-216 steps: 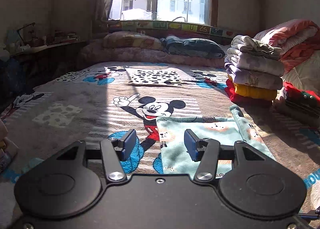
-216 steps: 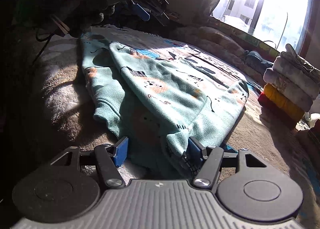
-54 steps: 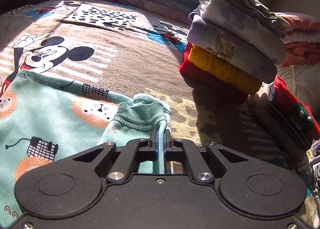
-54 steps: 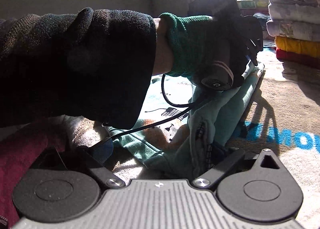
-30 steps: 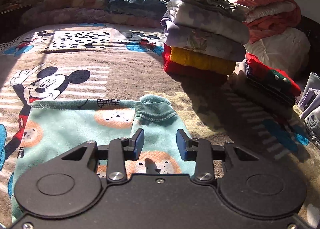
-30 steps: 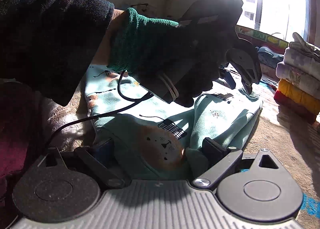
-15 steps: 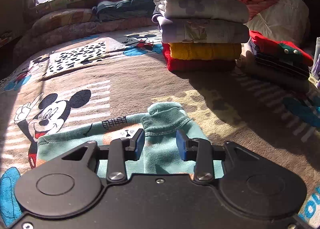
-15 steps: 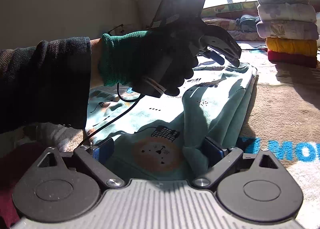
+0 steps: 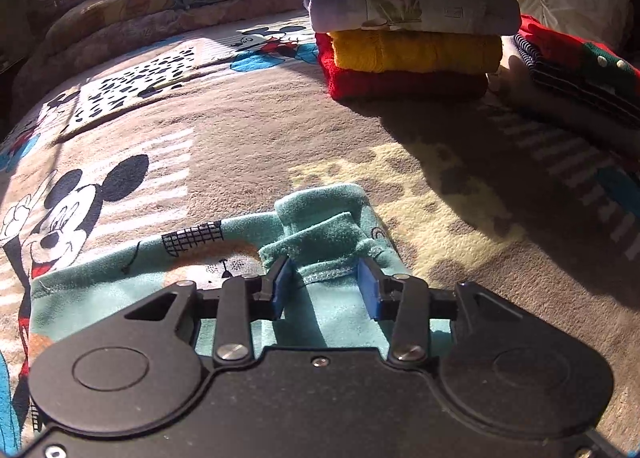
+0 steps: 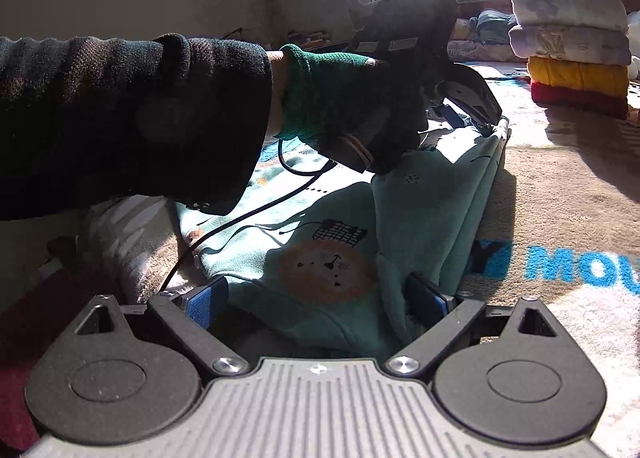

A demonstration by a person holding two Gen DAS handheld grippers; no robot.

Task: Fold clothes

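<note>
Now: left gripper (image 9: 325,285) agape over teal garment (image 9: 120,290) cuff | right gripper (image 10: 316,300) agape, garment's near edge hidden.

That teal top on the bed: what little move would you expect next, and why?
Probably closing the left hand-held gripper: it is open with the teal top's bunched cuff lying between its blue pads. The right hand-held gripper is open too, around the near edge.

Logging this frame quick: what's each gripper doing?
Left gripper: open, straddling the teal garment's cuff.
Right gripper: open around the garment's folded edge.
</note>
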